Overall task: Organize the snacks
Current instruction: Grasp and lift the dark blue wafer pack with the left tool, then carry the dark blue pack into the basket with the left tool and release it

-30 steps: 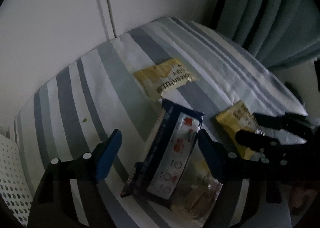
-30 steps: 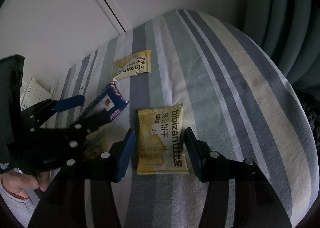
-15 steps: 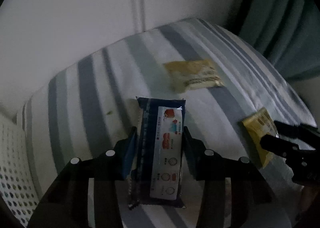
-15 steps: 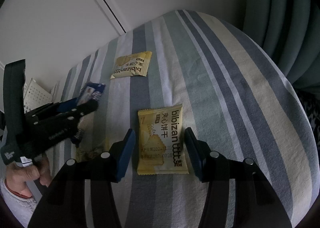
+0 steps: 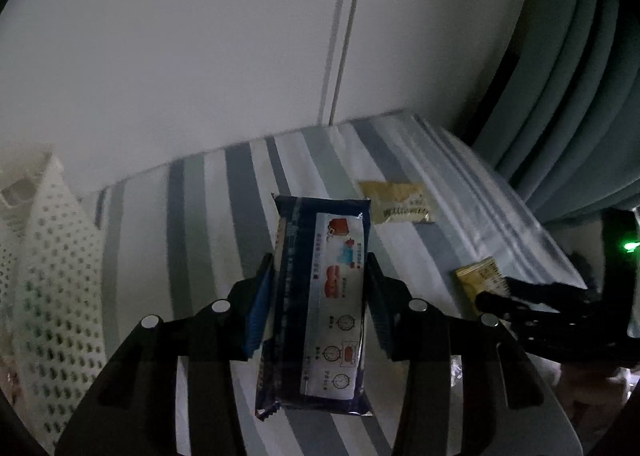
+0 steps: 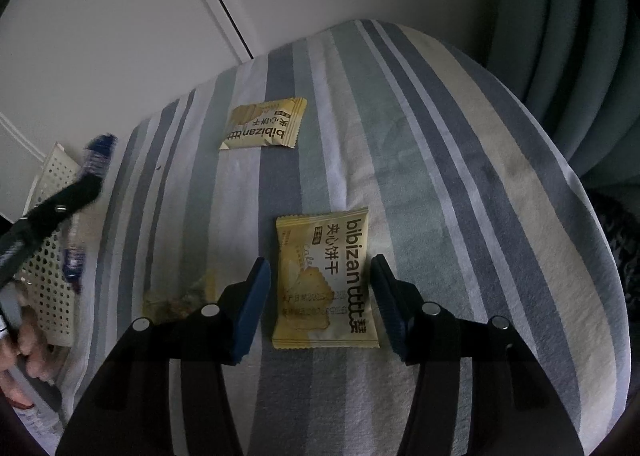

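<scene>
Snacks are spread on a striped bed (image 6: pixel 460 183). A blue pack (image 5: pixel 324 304) is clamped lengthwise in the left gripper (image 5: pixel 320 308) and held above the bed, with a white basket (image 5: pixel 48 256) to its left. A yellow pack (image 6: pixel 326 280) lies flat between the spread fingers of the right gripper (image 6: pixel 320 304), untouched. Another yellow pack (image 6: pixel 264 123) lies farther ahead.

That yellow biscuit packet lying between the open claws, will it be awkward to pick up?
Probably light and easy: the yellow biscuit packet is a thin, flat pouch on the striped cloth. Its glossy wrapper may slip or crinkle between the right gripper pads. The biscuit pictured on it suggests brittle contents, so a hard squeeze could crack them.
</scene>
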### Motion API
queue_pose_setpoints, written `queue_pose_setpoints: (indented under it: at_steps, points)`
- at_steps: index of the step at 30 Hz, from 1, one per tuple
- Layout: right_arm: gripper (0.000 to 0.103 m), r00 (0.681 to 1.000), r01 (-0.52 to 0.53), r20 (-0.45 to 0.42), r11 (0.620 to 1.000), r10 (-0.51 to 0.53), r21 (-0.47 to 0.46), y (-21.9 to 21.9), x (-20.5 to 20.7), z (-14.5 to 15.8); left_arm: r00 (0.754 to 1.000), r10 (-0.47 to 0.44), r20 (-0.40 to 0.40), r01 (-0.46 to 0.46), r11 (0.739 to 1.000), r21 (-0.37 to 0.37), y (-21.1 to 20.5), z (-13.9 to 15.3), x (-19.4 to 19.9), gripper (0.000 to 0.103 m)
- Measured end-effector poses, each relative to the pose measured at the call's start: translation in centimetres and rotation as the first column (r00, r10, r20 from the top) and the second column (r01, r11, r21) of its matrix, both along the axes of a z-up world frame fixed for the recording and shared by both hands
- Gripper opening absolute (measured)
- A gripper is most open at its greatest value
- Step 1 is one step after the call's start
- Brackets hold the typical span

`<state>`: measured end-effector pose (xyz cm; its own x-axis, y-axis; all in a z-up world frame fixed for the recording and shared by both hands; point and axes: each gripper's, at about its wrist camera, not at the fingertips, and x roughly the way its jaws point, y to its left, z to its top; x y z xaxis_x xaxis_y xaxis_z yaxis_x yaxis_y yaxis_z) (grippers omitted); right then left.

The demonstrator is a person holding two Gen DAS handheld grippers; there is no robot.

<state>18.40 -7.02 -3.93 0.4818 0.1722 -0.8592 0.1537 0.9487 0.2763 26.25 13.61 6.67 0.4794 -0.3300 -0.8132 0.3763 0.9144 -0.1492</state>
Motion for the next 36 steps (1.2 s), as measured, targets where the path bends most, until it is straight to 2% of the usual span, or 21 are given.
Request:
queue_pose_setpoints:
  at_steps: [6, 10, 15, 23, 26, 29, 31, 32, 33, 36]
  points:
    - [0.054, 1.000, -0.013, -0.010, 0.999, 0.012, -0.041, 0.5, 0.1, 0.1, 0.997, 0.046, 0.065, -0.043, 0.998, -0.040, 2.5, 3.3, -2.1, 0.045]
    - [0.054, 0.999, -0.044, -0.033, 0.991, 0.041, -0.125, 1.6, 0.4, 0.1, 0.989, 0.087, 0.122, -0.079, 0.995, -0.068, 4.6, 5.5, -3.2, 0.045]
    - [0.054, 0.996, -0.081, -0.062, 0.970, 0.069, -0.228, 3.0, 0.6, 0.0, 0.968, 0.187, 0.167, -0.167, 0.978, -0.129, 9.1, 8.3, -4.6, 0.045]
    - [0.054, 0.996, -0.080, -0.062, 0.971, 0.068, -0.225, 2.8, 0.6, 0.0, 0.895, 0.356, 0.268, -0.339, 0.935, -0.107, 17.1, 11.6, -6.7, 0.045]
    - [0.054, 0.996, -0.080, -0.062, 0.971, 0.068, -0.225, 2.8, 0.6, 0.0, 0.867, 0.411, 0.281, -0.395, 0.911, -0.115, 19.7, 12.1, -6.9, 0.045]
    - [0.054, 0.996, -0.080, -0.062, 0.971, 0.068, -0.225, 2.8, 0.6, 0.0, 0.849, 0.450, 0.277, -0.434, 0.893, -0.120, 20.7, 12.2, -6.7, 0.047]
    - [0.054, 0.996, -0.080, -0.062, 0.971, 0.067, -0.225, 2.8, 0.6, 0.0, 0.836, 0.478, 0.270, -0.464, 0.878, -0.116, 21.5, 12.1, -6.6, 0.065]
    - [0.054, 0.996, -0.080, -0.062, 0.971, 0.067, -0.225, 2.9, 0.6, 0.0, 0.827, 0.492, 0.273, -0.480, 0.870, -0.113, 21.7, 12.1, -6.6, 0.085]
    - [0.054, 0.996, -0.080, -0.063, 0.971, 0.067, -0.225, 2.8, 0.6, 0.0, 0.818, 0.501, 0.282, -0.491, 0.864, -0.111, 22.0, 12.3, -6.7, 0.097]
    - [0.054, 0.996, -0.080, -0.063, 0.971, 0.067, -0.226, 2.8, 0.6, 0.0, 0.789, 0.523, 0.323, -0.520, 0.848, -0.100, 22.2, 12.8, -7.2, 0.099]
